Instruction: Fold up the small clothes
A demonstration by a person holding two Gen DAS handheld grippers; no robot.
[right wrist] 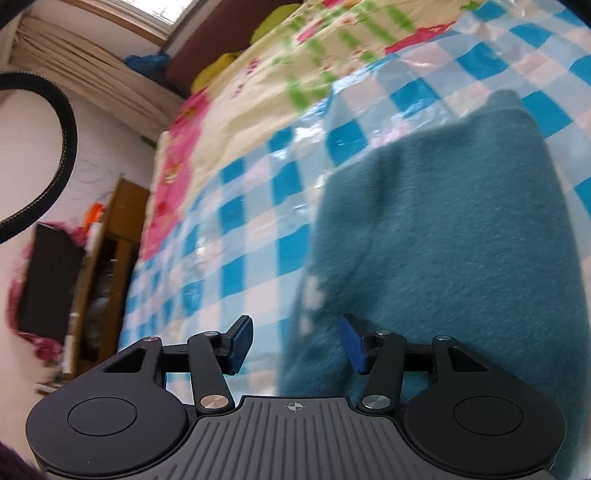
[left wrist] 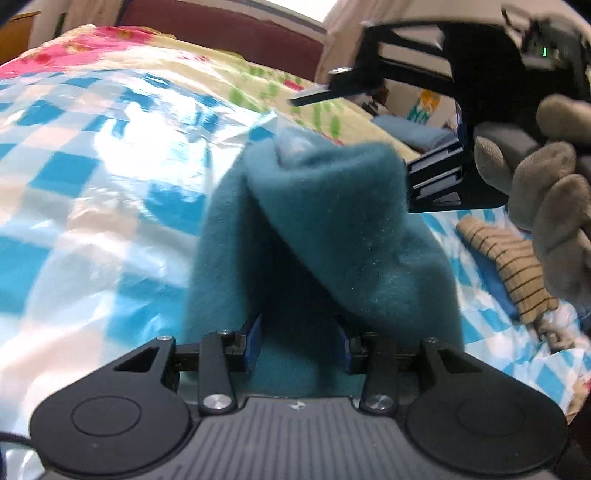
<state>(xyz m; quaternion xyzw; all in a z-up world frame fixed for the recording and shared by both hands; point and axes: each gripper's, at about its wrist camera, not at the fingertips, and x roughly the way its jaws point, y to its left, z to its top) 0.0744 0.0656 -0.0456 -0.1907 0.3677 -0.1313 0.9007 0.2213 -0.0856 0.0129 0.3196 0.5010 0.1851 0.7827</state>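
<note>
A fuzzy teal garment (left wrist: 325, 236) lies bunched on the blue-checked plastic sheet (left wrist: 92, 192) over the bed. My left gripper (left wrist: 299, 343) has its blue pads wide apart with the teal cloth draped between and over them; the jaws are not closed on it. My right gripper (left wrist: 369, 122), held by a gloved hand (left wrist: 554, 206), hovers open just beyond the cloth's raised fold. In the right wrist view the right gripper (right wrist: 297, 343) is open, with the teal garment (right wrist: 443, 240) under its right pad and ahead of it.
A folded tan striped garment (left wrist: 517, 273) lies on the sheet at the right. A folded blue item (left wrist: 413, 133) sits further back. A floral quilt (right wrist: 266, 74) covers the far bed. A wooden cabinet (right wrist: 110, 258) and dark headboard (left wrist: 221, 29) stand beyond.
</note>
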